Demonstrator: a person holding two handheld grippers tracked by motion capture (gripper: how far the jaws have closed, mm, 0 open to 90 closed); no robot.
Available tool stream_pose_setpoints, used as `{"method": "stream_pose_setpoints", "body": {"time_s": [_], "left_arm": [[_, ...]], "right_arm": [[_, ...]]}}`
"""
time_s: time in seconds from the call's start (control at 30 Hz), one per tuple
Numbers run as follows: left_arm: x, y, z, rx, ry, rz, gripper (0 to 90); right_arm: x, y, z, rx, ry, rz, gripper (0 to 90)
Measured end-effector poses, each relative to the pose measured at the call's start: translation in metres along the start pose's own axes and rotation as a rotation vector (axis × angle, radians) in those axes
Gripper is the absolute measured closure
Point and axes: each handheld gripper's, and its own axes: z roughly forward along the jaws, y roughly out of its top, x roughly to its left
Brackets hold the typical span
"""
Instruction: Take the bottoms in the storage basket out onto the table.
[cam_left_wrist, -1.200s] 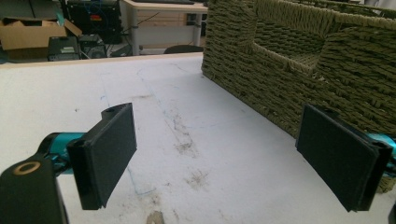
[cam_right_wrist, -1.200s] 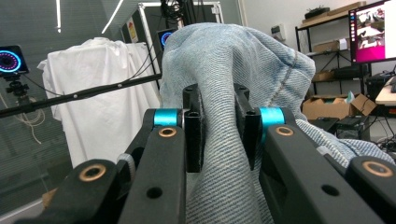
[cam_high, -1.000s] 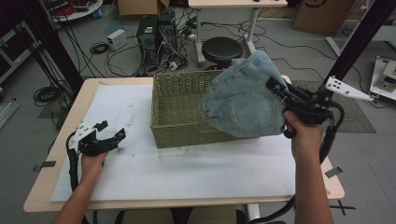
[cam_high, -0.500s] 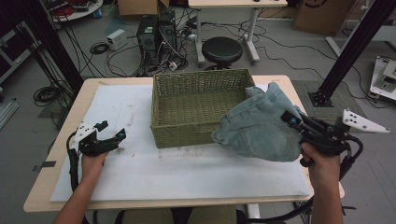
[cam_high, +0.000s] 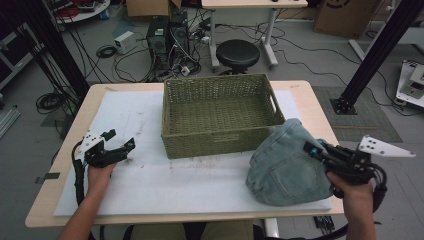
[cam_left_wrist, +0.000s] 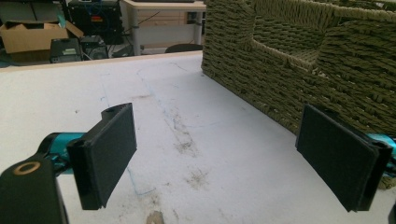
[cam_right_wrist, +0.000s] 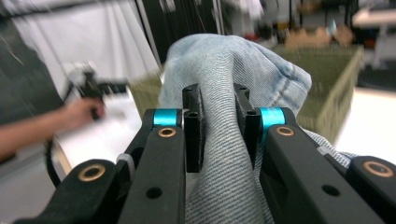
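The right gripper (cam_high: 314, 148) has its jaws pinched on a bunched fold of the pale blue jeans (cam_high: 285, 167). In the right gripper view the denim (cam_right_wrist: 224, 93) bulges up between the two black pads and spills over their tips, so the cloth is squeezed tight rather than just lying there. From above, the bulk of the jeans hangs and rests ahead of and below that claw, a rumpled heap on the white mat (cam_high: 200, 185) at the table's near right corner, with a back pocket facing up. The right hand (cam_high: 352, 187) sits behind the claw, off the table's edge.

Just beyond the jeans, past the claw's tips, stands the woven basket (cam_high: 220, 142) — the denim heap lies close to its near right corner, though I can't tell if they touch.

The left gripper (cam_high: 117, 150) rests low over the mat well apart from all that, held by the left hand (cam_high: 100, 172). Its jaws are spread wide with nothing between them — in the left gripper view only bare, scuffed mat (cam_left_wrist: 196, 154) shows between the two pads. The basket's wall (cam_left_wrist: 289, 70) rises ahead of this claw and to the side of its far jaw, near but not touching.
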Motion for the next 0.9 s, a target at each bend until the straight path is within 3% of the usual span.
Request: {"method": "stream_pose_setpoints", "body": {"time_s": [0.07,0.27,0.4,0.47,0.5,0.53,0.67,0.83,0.9], "left_arm": [[0.0,0.0,0.0,0.0,0.0,0.001,12.4],[-0.001,0.0,0.0,0.002,0.0,0.011,12.4],[-0.001,0.0,0.0,0.003,0.0,0.012,12.4],[-0.001,0.0,0.0,0.003,-0.001,0.011,12.4],[-0.001,0.0,0.0,0.003,-0.003,0.013,12.4],[-0.001,0.0,0.0,0.004,-0.003,0.013,12.4],[-0.001,0.0,0.0,0.003,0.0,0.012,12.4],[-0.001,0.0,0.0,0.003,-0.004,0.013,12.4],[-0.001,0.0,0.0,0.003,-0.004,0.015,12.4]], "right_arm": [[-0.004,-0.009,0.007,0.03,-0.019,0.005,78.2],[-0.017,-0.023,0.015,0.021,-0.067,0.019,77.8],[-0.019,-0.032,0.028,0.124,-0.131,-0.03,77.4],[-0.019,-0.037,0.036,0.175,-0.149,-0.054,77.4],[-0.019,-0.037,0.036,0.175,-0.149,-0.054,77.4],[-0.02,-0.043,0.044,0.219,-0.159,-0.076,77.4],[-0.021,-0.05,0.054,0.272,-0.159,-0.095,77.4],[-0.022,-0.064,0.072,0.381,-0.136,-0.145,77.3],[-0.023,-0.067,0.075,0.381,-0.138,-0.151,76.8]]}}
